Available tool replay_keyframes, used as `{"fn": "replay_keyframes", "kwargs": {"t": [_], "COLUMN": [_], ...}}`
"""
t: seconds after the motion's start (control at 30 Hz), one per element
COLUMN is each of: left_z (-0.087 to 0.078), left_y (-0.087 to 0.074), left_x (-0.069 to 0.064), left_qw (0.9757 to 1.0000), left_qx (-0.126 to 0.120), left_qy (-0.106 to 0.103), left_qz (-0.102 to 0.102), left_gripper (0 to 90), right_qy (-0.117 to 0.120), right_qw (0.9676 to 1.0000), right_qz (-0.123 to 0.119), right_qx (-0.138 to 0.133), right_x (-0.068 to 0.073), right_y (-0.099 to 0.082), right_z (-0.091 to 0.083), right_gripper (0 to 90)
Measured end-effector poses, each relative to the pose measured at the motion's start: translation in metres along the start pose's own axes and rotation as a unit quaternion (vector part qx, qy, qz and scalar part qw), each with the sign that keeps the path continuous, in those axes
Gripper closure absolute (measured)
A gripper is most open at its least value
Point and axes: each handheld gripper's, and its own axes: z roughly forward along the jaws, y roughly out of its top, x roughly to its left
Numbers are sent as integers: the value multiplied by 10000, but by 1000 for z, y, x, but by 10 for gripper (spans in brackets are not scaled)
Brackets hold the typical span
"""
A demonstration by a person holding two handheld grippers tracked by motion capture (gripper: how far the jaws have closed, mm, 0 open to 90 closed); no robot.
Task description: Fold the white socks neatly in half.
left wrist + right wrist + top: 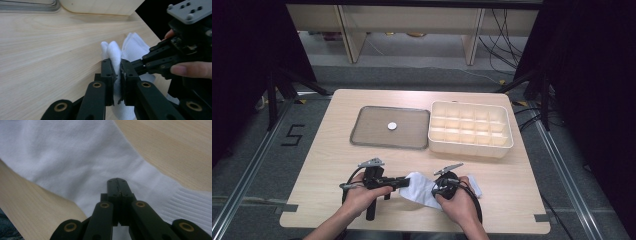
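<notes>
**Folding the sock: steady, matched hands**

Low and left of centre in the high view: left gripper (403,182), pinched tight on a fold of the white sock (422,189) (bunched fabric plainly between the pads in its own view). Just right of it: right gripper (438,188), jaws pressed together on the cloth near the ribbed cuff. Best lifted evenly, without pulling apart, then laid flat on the table (337,155). Farther up the frame: tray (362,131), divided box (472,145).

Tray (367,135) left of compartment box (504,142); disc (392,126) in tray; sock (419,189) on table (327,165), nearer person.
</notes>
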Motion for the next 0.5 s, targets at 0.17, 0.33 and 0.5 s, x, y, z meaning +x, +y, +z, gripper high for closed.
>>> {"fn": "replay_keyframes", "kwargs": {"t": [0.17,0.33,0.5], "left_z": [3,8,11], "left_y": [6,10,13], "left_x": [-11,-18,-23], "left_qw": [9998,9996,9992], "left_qx": [-20,-5,-13], "left_qy": [-181,-235,-340], "left_qz": [76,149,220], "left_gripper": [825,825,825], "right_qy": [12,53,91], "right_qw": [10000,9999,9999], "right_qz": [73,-45,86], "right_qx": [-9,-112,-95], "right_x": [-1,-3,-3], "right_y": [-1,-2,-3], "right_z": [0,1,1], "right_gripper": [900,900,900]}}
